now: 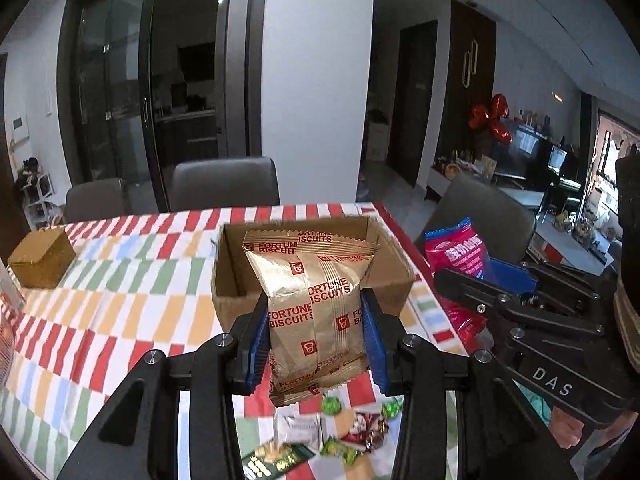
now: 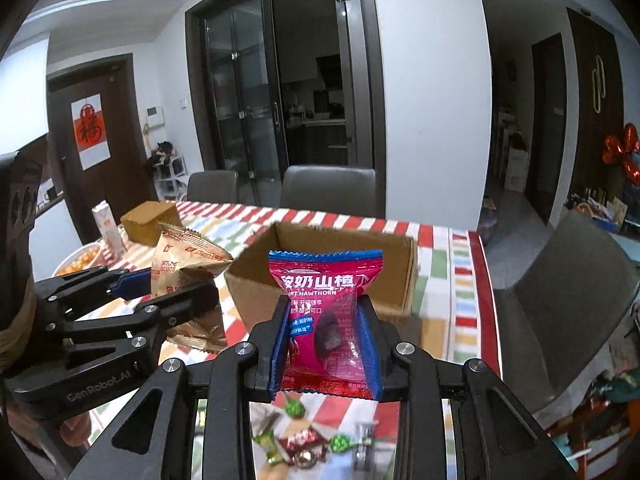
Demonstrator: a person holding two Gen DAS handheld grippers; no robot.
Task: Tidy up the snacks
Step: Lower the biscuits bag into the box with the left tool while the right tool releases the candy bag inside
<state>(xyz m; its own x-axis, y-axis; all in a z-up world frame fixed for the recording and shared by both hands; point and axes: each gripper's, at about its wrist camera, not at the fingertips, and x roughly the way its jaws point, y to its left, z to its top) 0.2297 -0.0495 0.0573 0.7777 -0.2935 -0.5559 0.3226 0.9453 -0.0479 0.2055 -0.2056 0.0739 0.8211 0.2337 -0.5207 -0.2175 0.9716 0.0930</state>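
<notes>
left wrist view has the left gripper (image 1: 316,344) clamped on a gold biscuit packet (image 1: 312,304) and the right gripper (image 2: 326,344) on a pink hawthorn packet (image 2: 326,312), both lifted near the seemingly empty cardboard box (image 1: 394,276), with loose candies (image 1: 360,432) left on the near tablecloth (image 1: 120,308).
</notes>
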